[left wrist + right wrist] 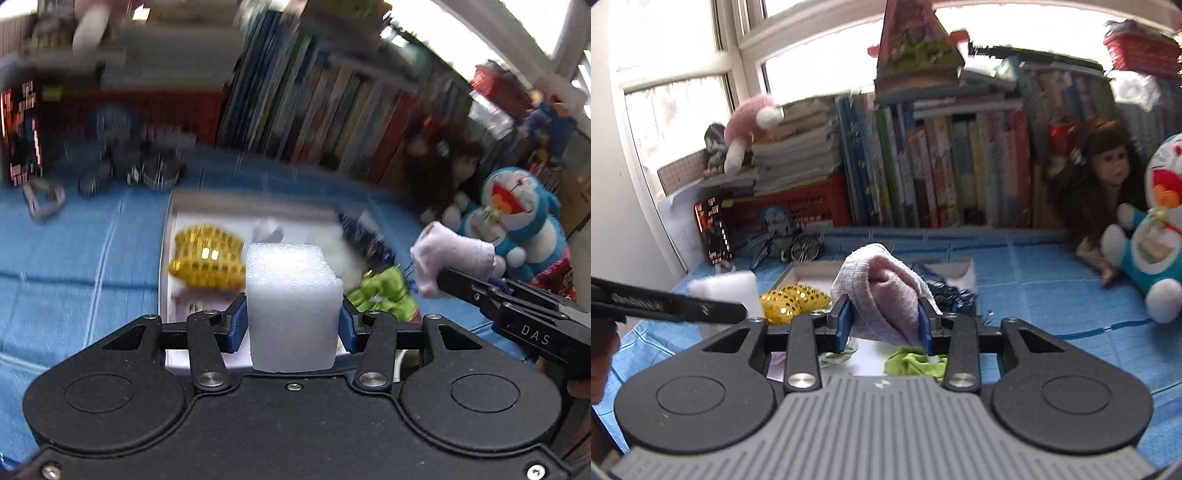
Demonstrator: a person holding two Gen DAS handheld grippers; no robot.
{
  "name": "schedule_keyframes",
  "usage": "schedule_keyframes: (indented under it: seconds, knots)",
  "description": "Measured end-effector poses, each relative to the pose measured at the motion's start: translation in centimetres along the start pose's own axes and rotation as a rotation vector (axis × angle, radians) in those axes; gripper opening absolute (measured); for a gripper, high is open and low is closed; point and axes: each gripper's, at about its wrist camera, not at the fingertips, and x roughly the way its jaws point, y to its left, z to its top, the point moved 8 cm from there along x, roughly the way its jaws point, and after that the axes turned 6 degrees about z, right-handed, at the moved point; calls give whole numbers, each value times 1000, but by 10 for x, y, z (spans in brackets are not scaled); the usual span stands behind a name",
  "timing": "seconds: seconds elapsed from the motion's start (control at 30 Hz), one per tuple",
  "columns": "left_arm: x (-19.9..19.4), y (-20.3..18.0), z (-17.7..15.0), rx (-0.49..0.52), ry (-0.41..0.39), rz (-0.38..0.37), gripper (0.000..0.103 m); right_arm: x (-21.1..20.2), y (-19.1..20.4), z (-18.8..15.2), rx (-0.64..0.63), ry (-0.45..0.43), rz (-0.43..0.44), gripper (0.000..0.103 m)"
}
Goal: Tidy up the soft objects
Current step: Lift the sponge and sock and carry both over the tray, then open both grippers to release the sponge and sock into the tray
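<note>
Foam block (293,306) is clamped between the blue pads of the left gripper (293,325), held above the near edge of a white tray (168,266). A pale pink sock (882,291) is pinched in the right gripper (884,321), also over the tray. In the tray lie a gold sequinned piece (207,258) and a green cloth (912,363). "DAS" is read on the right gripper's side. A Doraemon plush (517,221) sits far right on the blue cloth (81,266).
</note>
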Motion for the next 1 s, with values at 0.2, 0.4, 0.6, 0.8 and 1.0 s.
schedule_keyframes:
  seconds: [0.2, 0.4, 0.6, 0.8, 1.0]
  knots:
    - [37, 5, 2, -36, 97, 9, 46, 44, 3, -9, 19, 174, -29, 39]
    - [70, 11, 8, -51, 187, 41, 46, 75, 2, -13, 44, 264, -39, 39]
    - [95, 21, 15, -60, 220, 78, 44, 97, 3, -17, 43, 335, -58, 39]
    - [110, 29, 21, -79, 216, 105, 44, 109, 1, -12, 40, 345, -77, 39]
    - [122, 34, 29, -97, 211, 125, 44, 120, 2, -7, 50, 339, -87, 39]
